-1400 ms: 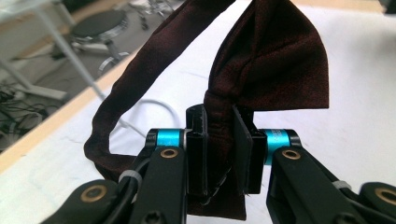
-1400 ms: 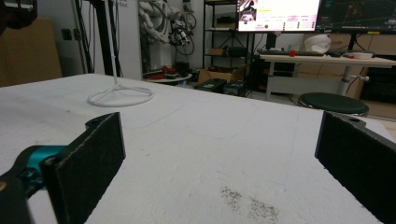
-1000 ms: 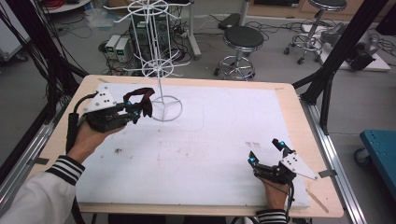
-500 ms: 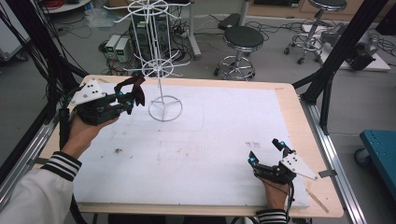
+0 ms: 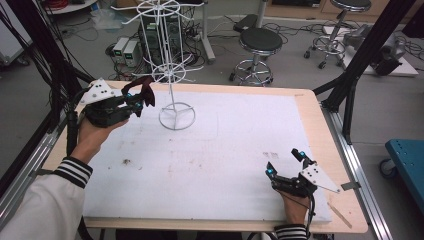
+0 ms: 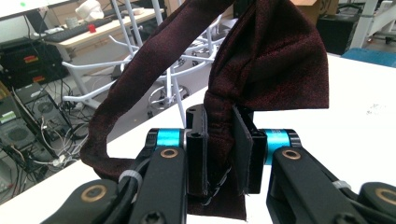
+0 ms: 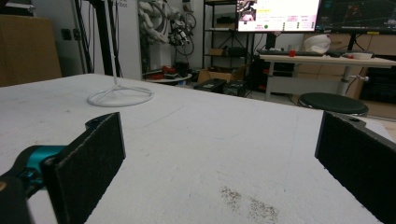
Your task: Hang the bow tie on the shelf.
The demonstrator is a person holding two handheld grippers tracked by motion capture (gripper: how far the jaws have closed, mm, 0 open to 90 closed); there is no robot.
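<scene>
Your left gripper [image 6: 219, 149] pinches a dark red cloth [image 6: 261, 60] beside the white wire rack [image 5: 172, 65]. Your right gripper [image 5: 285, 162] rests wide open, empty, on the table [image 5: 225, 145].

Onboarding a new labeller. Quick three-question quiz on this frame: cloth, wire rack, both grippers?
1. True or false: the left gripper is shut on the dark red cloth band.
2. What is the right gripper doing? A) holding the cloth B) open, low over the white table cover C) gripping the wire rack
3. Fill in: the white wire rack stands on a ____ base.

Key
1. True: in the left gripper view the jaws pinch the band.
2. B: the jaws stand wide apart with nothing between them.
3. Ring: a round wire ring on the cover.
</scene>
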